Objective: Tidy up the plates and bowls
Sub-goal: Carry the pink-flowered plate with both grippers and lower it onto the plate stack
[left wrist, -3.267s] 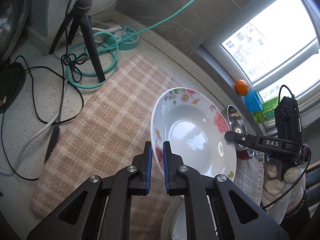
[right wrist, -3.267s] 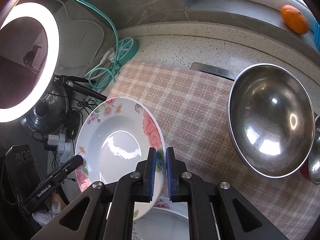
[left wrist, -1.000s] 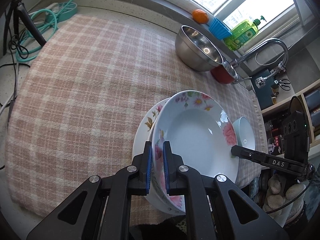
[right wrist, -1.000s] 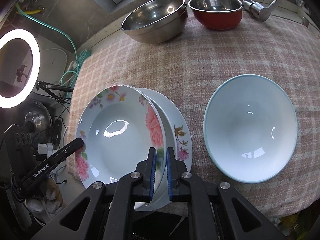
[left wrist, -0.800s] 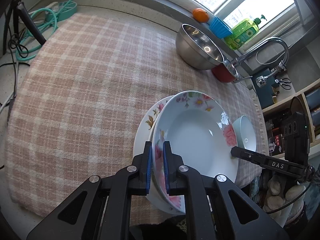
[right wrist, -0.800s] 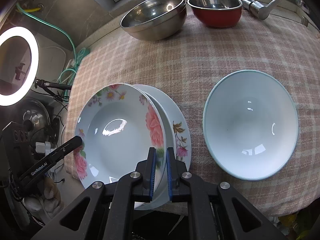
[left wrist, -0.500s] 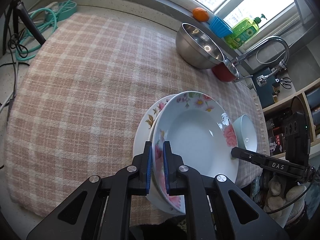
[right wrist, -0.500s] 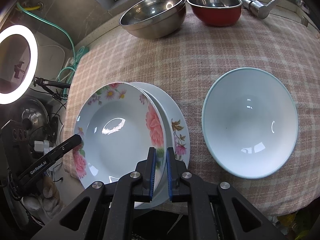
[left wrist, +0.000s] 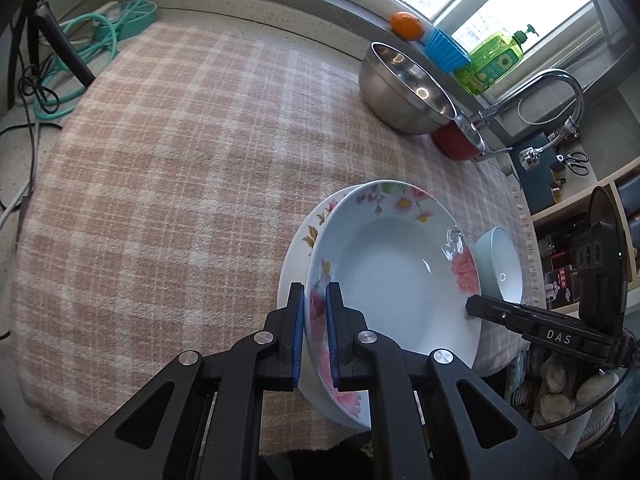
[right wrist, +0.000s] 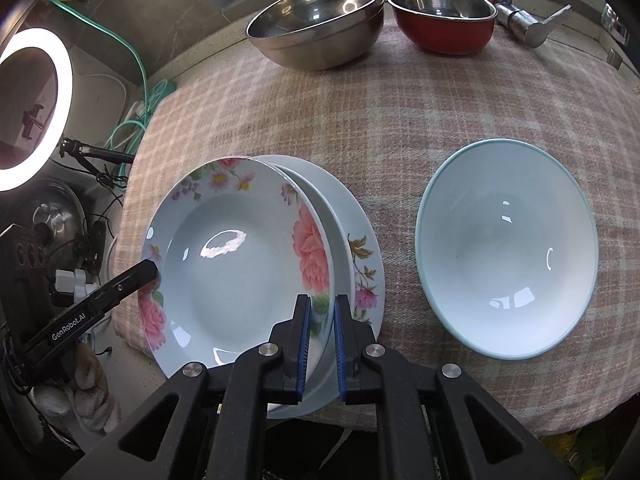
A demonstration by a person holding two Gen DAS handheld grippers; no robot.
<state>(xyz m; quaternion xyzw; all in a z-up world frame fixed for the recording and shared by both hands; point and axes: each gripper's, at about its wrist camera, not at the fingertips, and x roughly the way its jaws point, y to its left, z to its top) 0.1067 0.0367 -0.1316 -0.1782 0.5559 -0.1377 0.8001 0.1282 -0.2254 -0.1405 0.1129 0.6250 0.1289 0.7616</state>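
Pink and cream checked cloth (left wrist: 168, 152) covers the counter under a bright window, and all places below are given from the floral deep plate (right wrist: 240, 256), which is the thing held. This plate is tilted above a second, flatter floral plate (right wrist: 360, 248) that lies on the cloth directly under it; whether the two touch, I cannot tell.

Both tongs pinch the rim of the floral deep plate. The left gripper (left wrist: 315, 332) has its blue pads pressed on the rim at the side with a pink flower, one pad inside and one outside. The right gripper (right wrist: 320, 344) pinches the opposite rim in the same way, next to the large pink rose. In each wrist view the other tool shows as a black finger touching the far rim.

To the right of the plate, apart from it, a pale blue bowl (right wrist: 508, 248) stands on the cloth, and its inside looks bare. Farther behind the plate, near the window, a steel bowl (right wrist: 316, 20) and a red bowl (right wrist: 442, 20) stand beside each other; in both only reflections show. Behind them are a tap (left wrist: 536, 92), a green soap bottle (left wrist: 494, 62) and an orange fruit (left wrist: 406, 26). To the left of the plate a ring light (right wrist: 36, 108) glows over some cables.
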